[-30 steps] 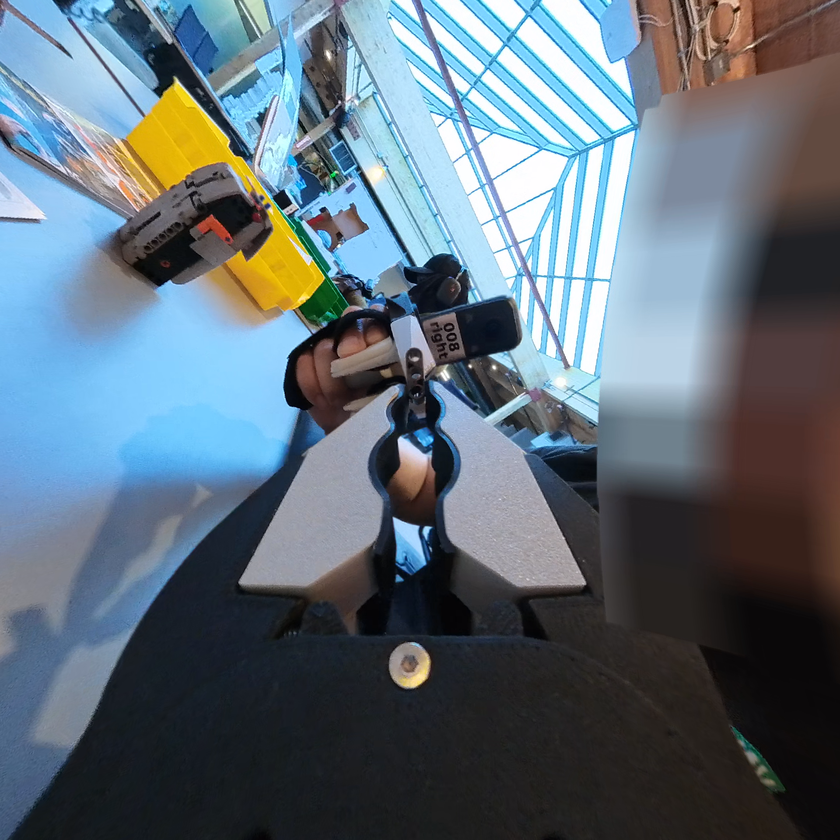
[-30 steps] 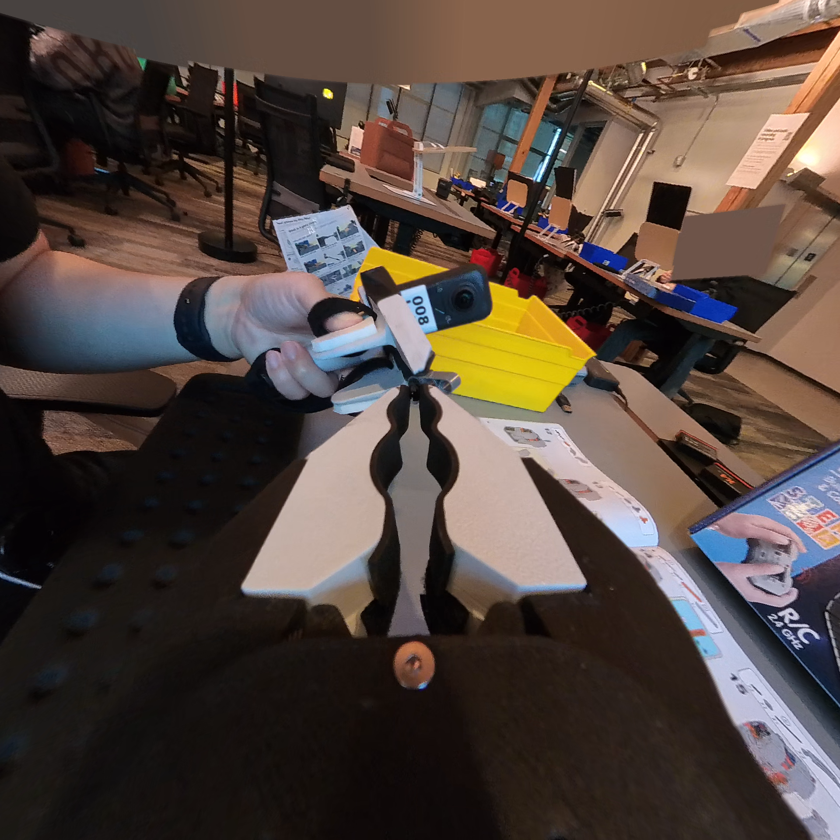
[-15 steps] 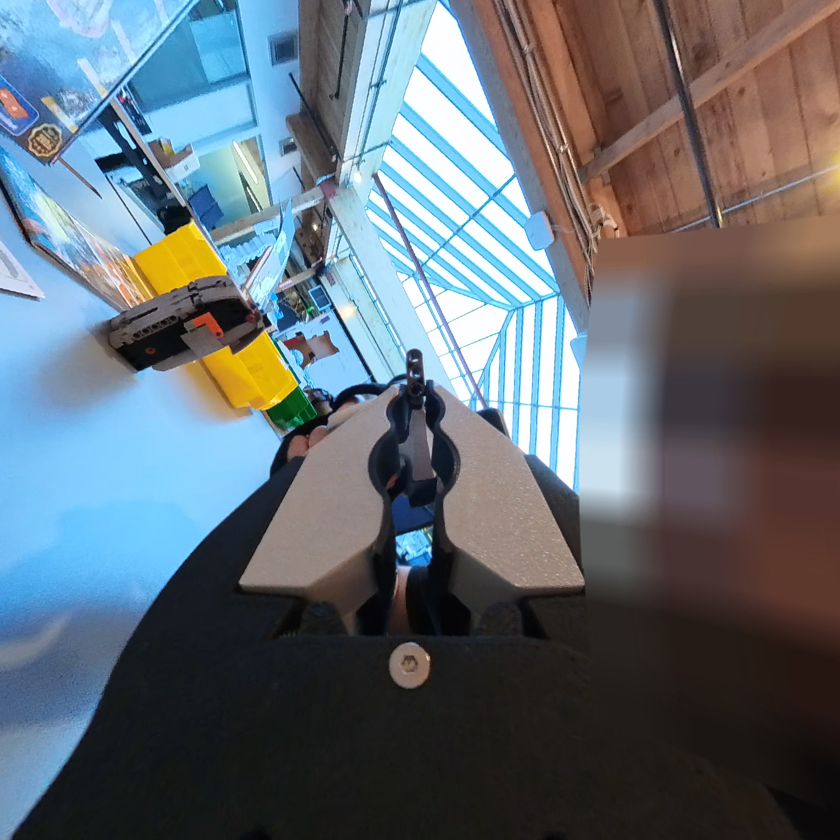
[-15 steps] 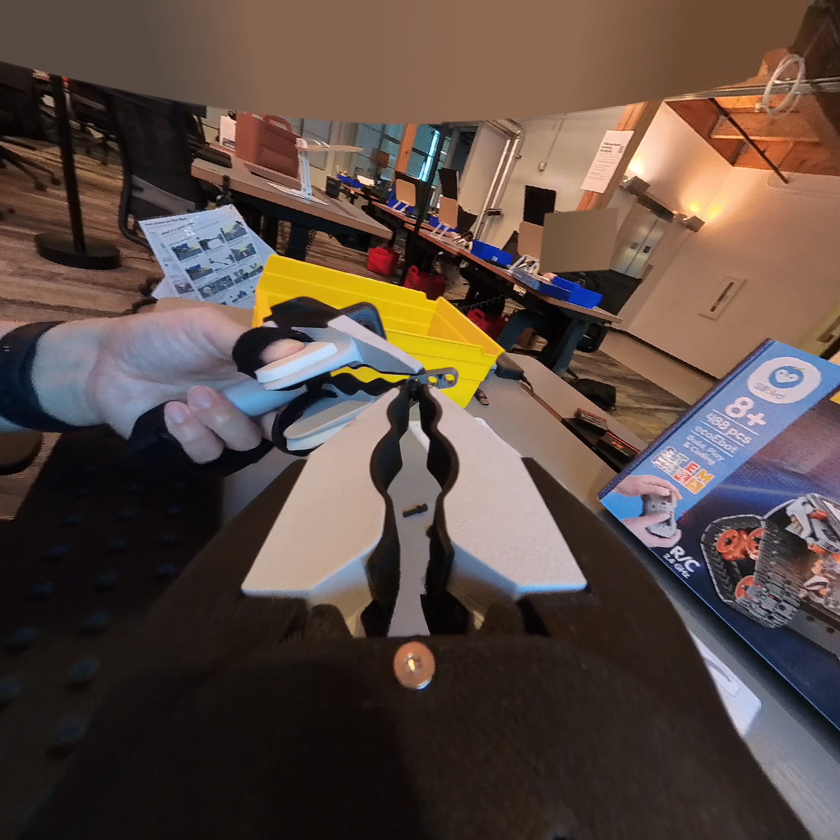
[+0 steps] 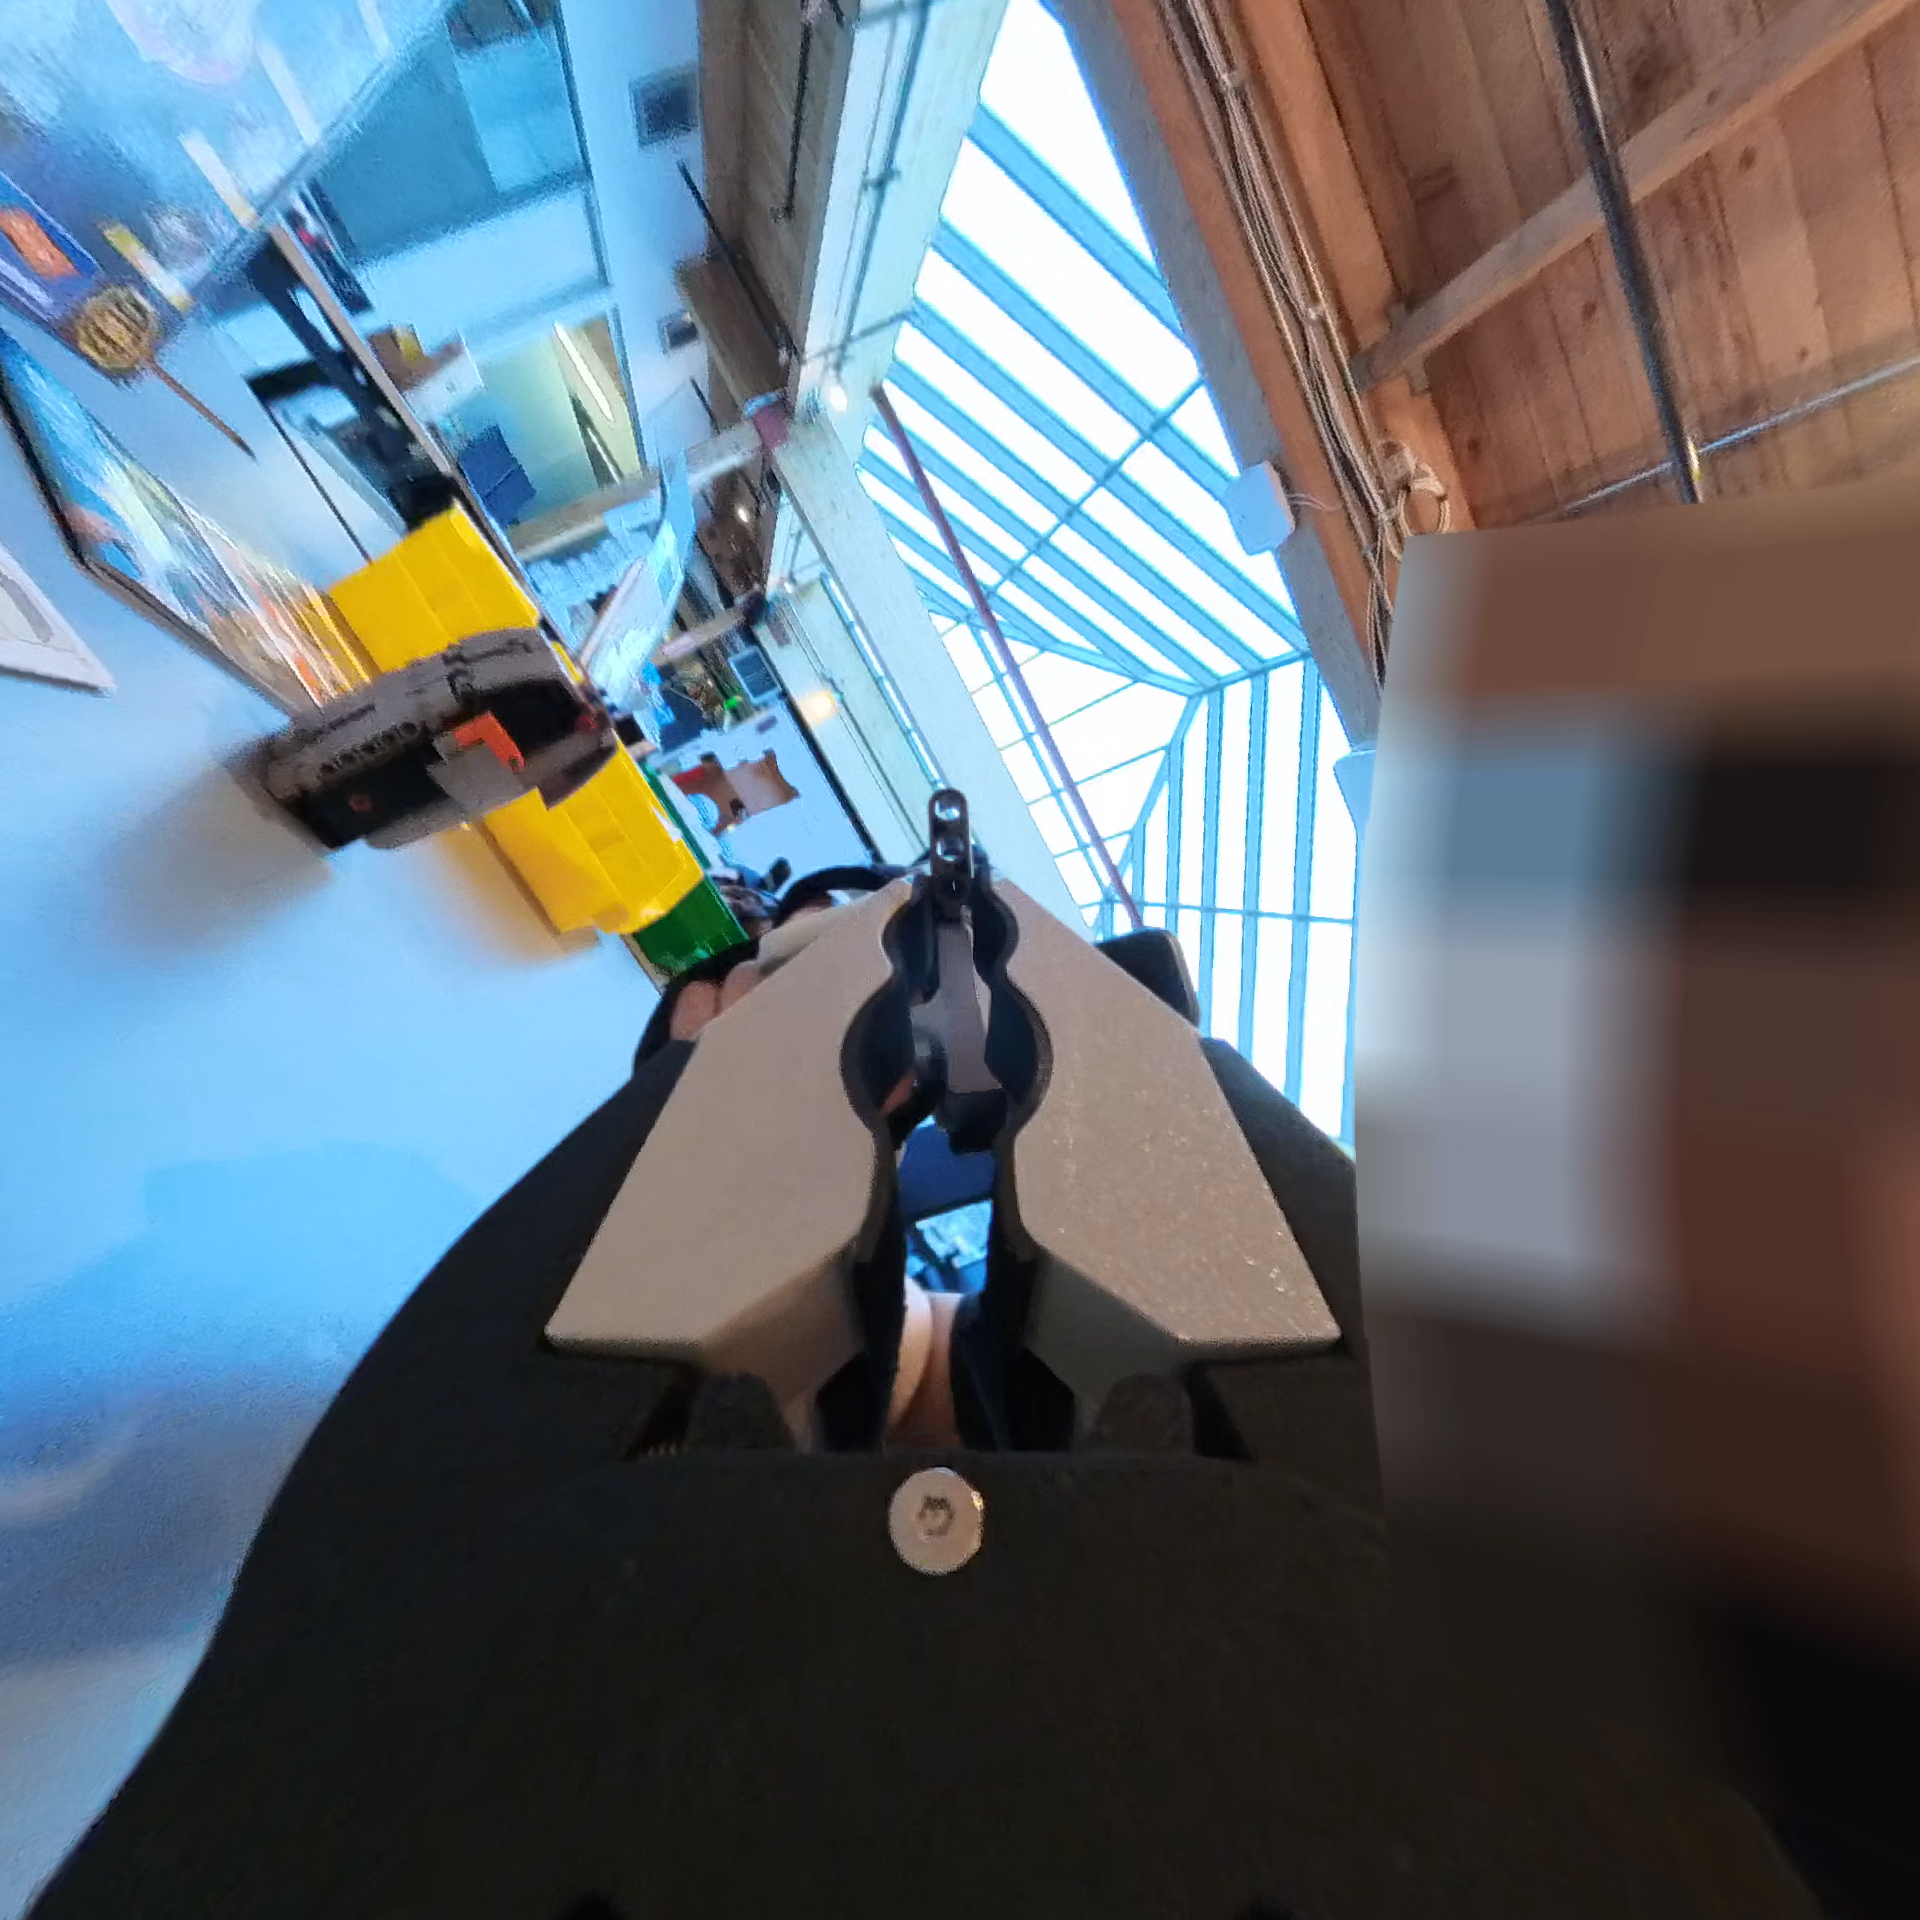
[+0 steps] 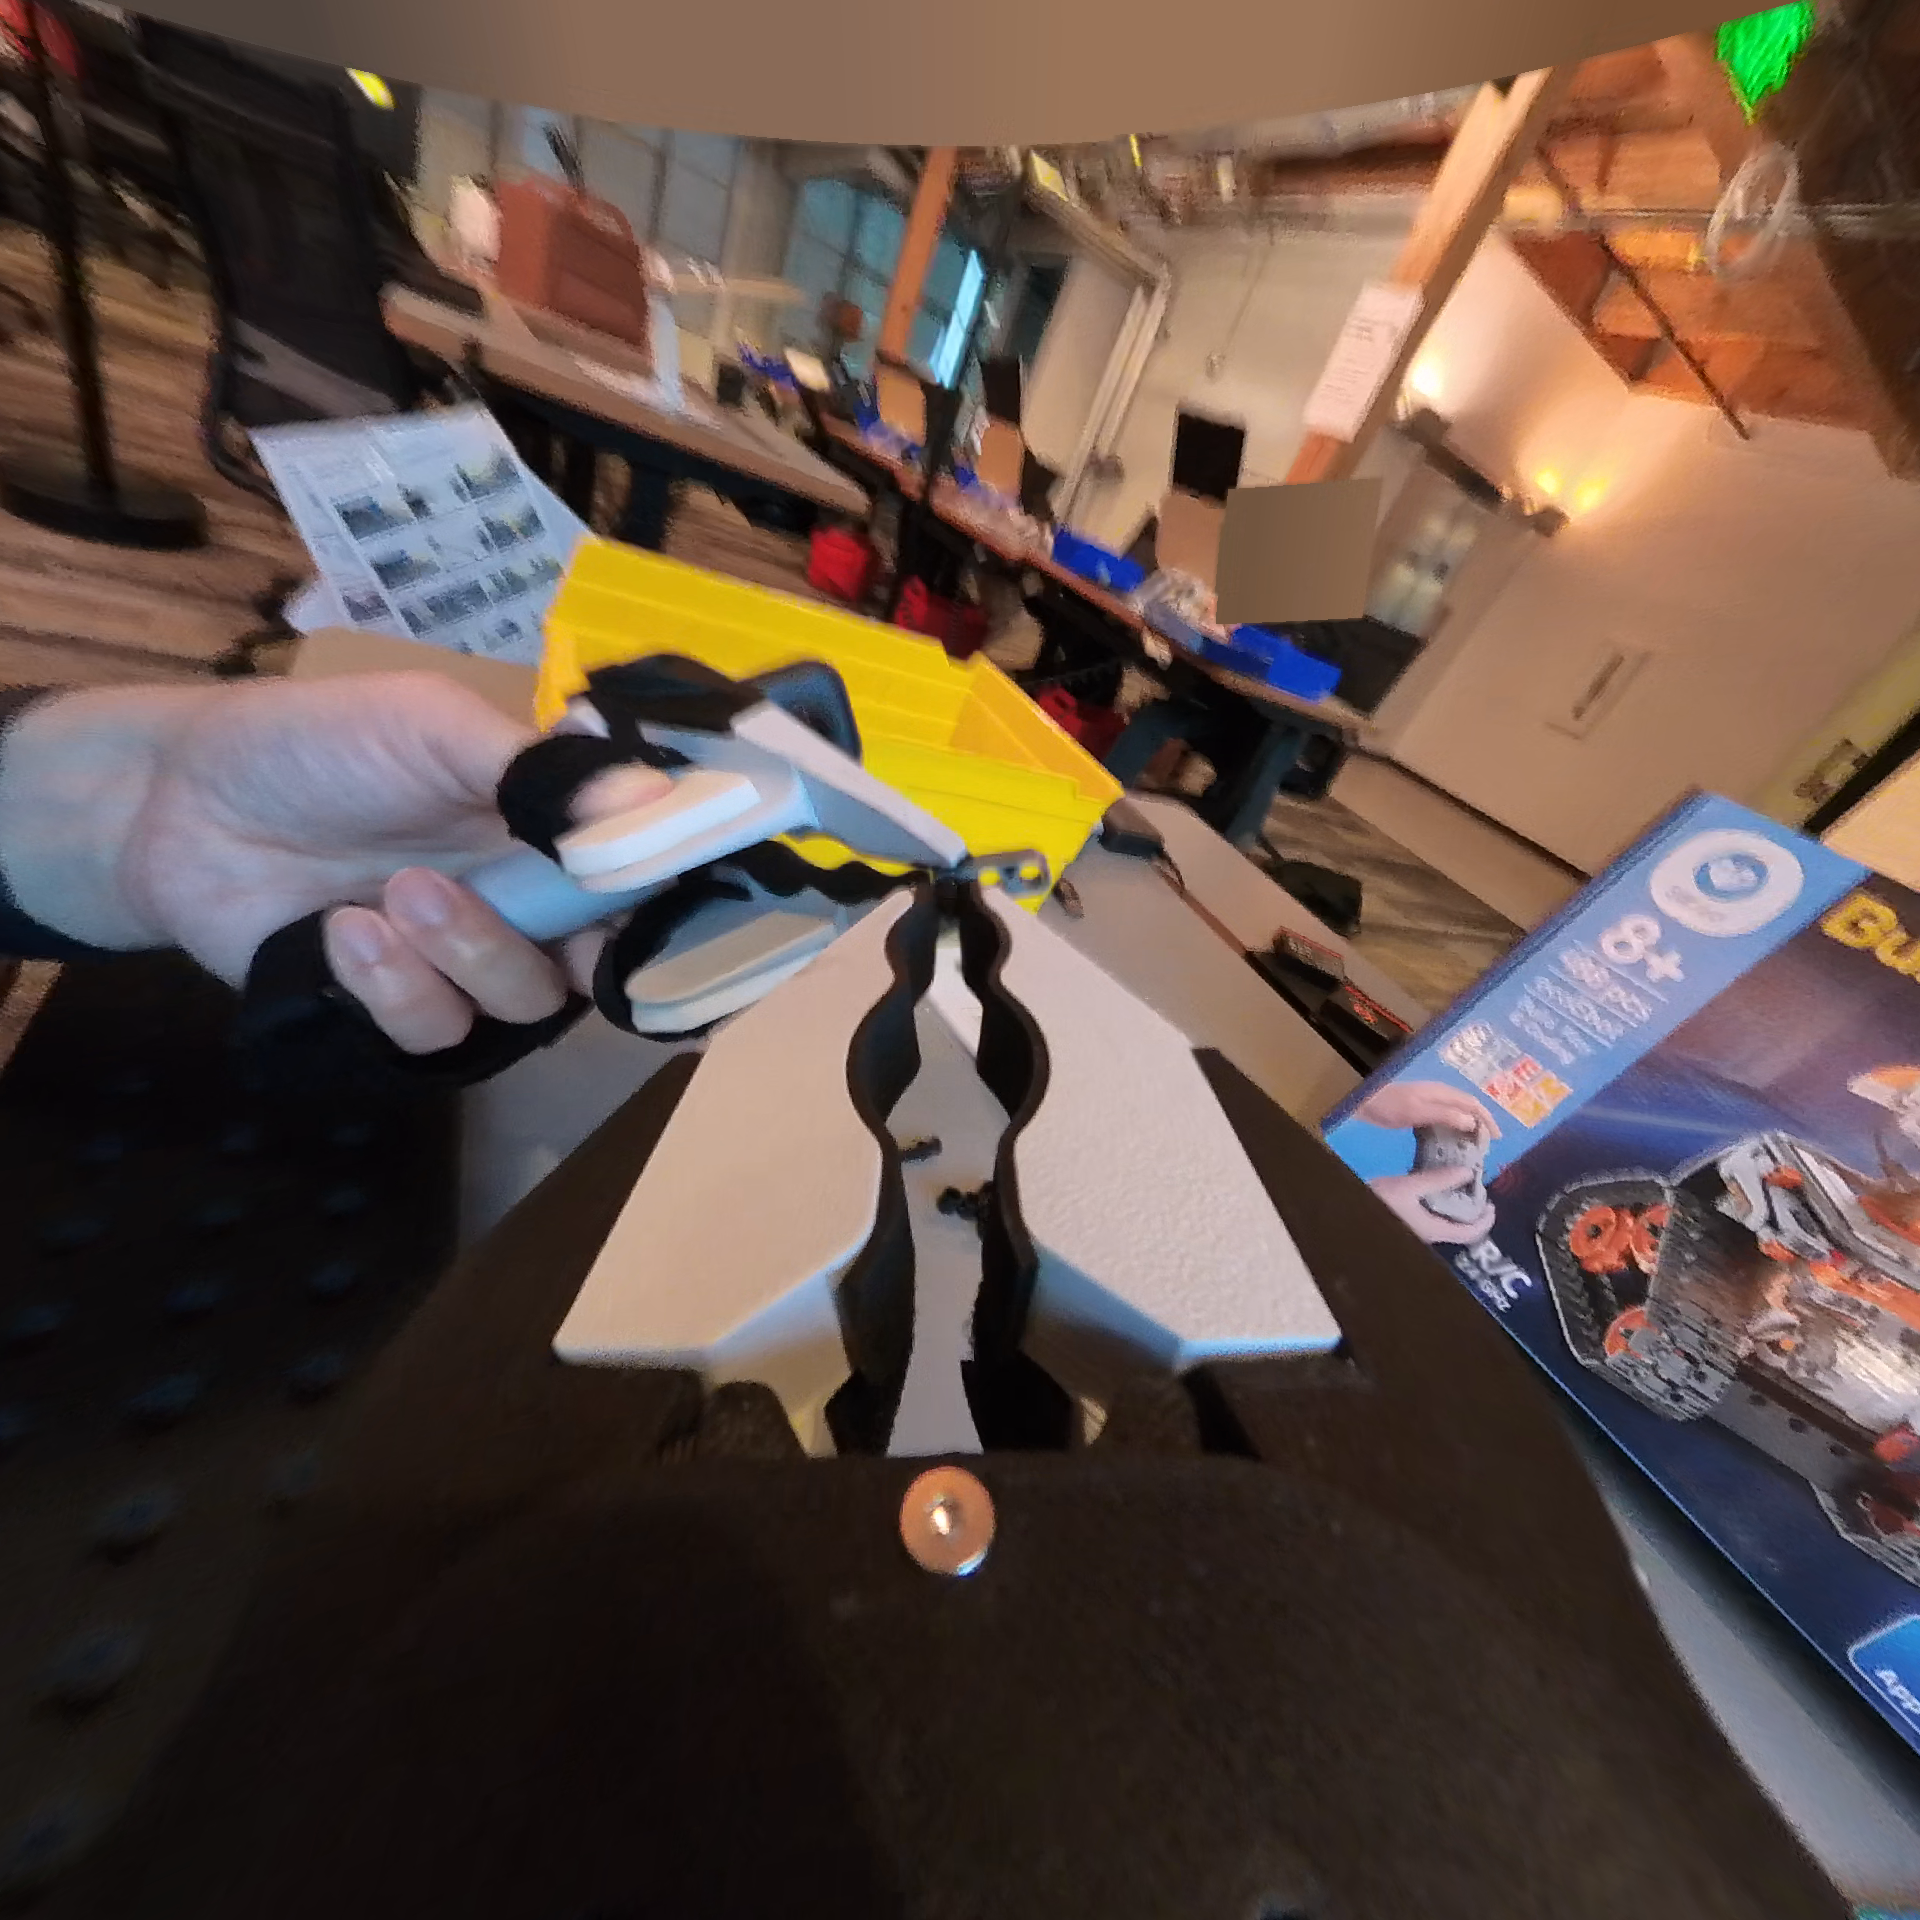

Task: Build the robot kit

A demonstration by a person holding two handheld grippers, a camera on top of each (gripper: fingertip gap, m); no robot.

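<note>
My left gripper [image 5: 948, 904] is shut on a small dark beam with holes [image 5: 948, 831], which sticks out past the fingertips. In the right wrist view a hand [image 6: 260, 810] holds that left gripper [image 6: 961, 857], and the beam [image 6: 1013, 871] shows as a short grey strip at its tip. My right gripper [image 6: 940, 899] is shut, its tips right under the beam and touching or nearly touching it. A small dark bit sits at those tips; I cannot tell what it is. The picture is blurred.
A yellow bin [image 6: 831, 665] stands on the table [image 6: 1174, 862] behind the grippers, and a toy kit box [image 6: 1662, 1143] lies at the right. Small black pins [image 6: 920, 1148] lie on the table. In the left wrist view a grey-black built model [image 5: 436, 748] sits by the yellow bin [image 5: 582, 831]. Only a small space, under 4 cm, lies between the two pairs of fingers.
The left view tipped up, and the right gripper with its camera dropped out of sight behind my left fingers. The right view swung right, bringing the toy box in. Both grippers stay tip to tip.
</note>
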